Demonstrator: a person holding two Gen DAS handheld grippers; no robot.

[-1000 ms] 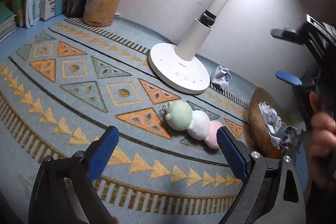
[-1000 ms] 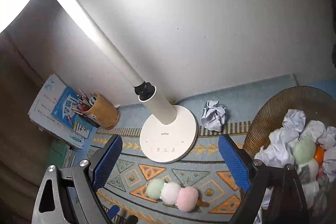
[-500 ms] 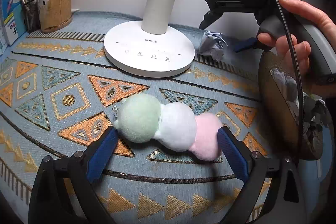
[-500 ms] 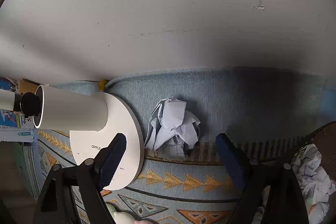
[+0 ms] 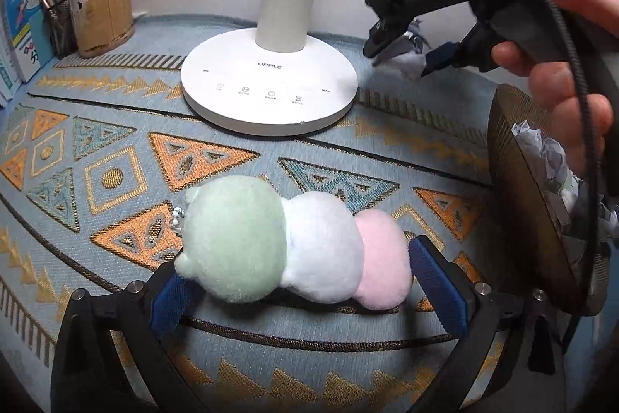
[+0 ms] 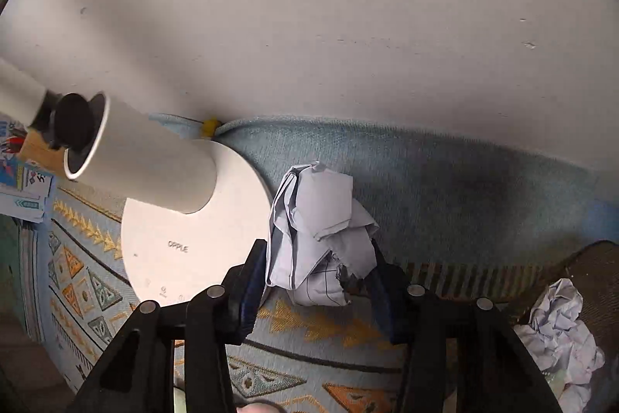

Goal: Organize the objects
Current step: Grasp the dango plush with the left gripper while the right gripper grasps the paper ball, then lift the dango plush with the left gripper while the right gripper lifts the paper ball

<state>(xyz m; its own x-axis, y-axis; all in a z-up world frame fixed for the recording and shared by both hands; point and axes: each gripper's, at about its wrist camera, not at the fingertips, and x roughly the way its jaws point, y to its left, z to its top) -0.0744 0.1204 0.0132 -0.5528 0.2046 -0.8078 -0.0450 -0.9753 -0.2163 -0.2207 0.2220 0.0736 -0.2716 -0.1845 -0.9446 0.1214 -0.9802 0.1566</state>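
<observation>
Closing on a crumpled paper ball (image 6: 321,239), the right hand-held gripper (image 6: 315,281) has its blue pads on either side of the wad, and they look to be touching the paper. The ball sits on the patterned blue cloth (image 5: 116,126) covering the worktop, just beside the round white base of the desk lamp (image 5: 271,91) and close to the wall. A person's hand (image 5: 557,72) wraps the grip of that tool, seen from the left camera.

The left hand-held gripper (image 5: 298,289) is low over the cloth with its jaws still spreading, about as wide as they go. Between them lies a plush toy of three joined balls (image 5: 294,246), green, white and pink, with a small bead chain at the green end. The right pad stands just clear of the pink ball; the left pad is partly hidden under the green one, so I cannot tell if it touches.

At the right edge a dark woven basket (image 5: 518,188) holds more crumpled paper. Far left, a wooden pen holder (image 5: 102,6) stands by some books (image 5: 27,18).
</observation>
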